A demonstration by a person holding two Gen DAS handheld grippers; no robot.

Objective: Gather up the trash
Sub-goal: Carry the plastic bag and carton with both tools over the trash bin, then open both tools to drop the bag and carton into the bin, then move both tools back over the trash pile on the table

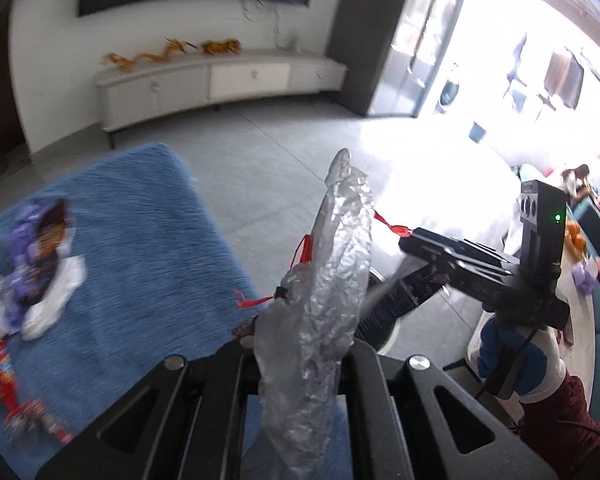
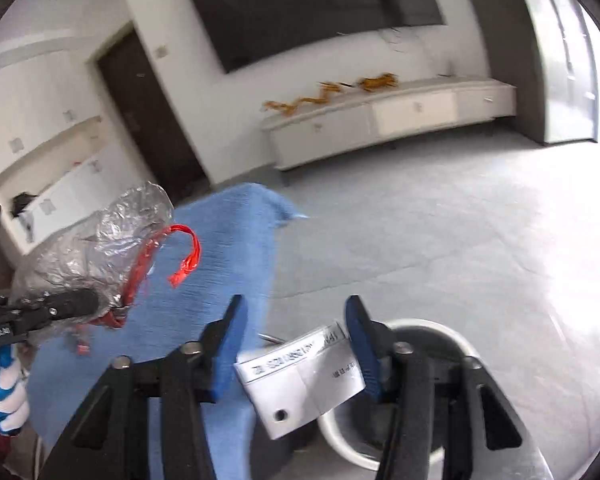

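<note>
We see a crumpled clear plastic bag [image 1: 332, 280] with red ties held upright beside the blue cloth [image 1: 140, 248]; a silver labelled packet [image 2: 300, 376] hangs tilted over the white bin [image 2: 440, 400] beside that cloth.

**Black grippers, blue-and-white gloves, dark red sleeves**

The left gripper [image 1: 300, 360] is built of black ribbed arms joined by round silver bolts. The right gripper [image 2: 296, 344] has the same black frame and silver bolts, but its fingers [image 2: 230, 352] are faced with blue pads. A black box with a green light [image 1: 557, 217] is mounted on it, and a black cable [image 1: 512, 360] is led down past the blue-and-white glove [image 1: 512, 356]. A dark red sleeve [image 1: 560, 412] is worn.
</note>
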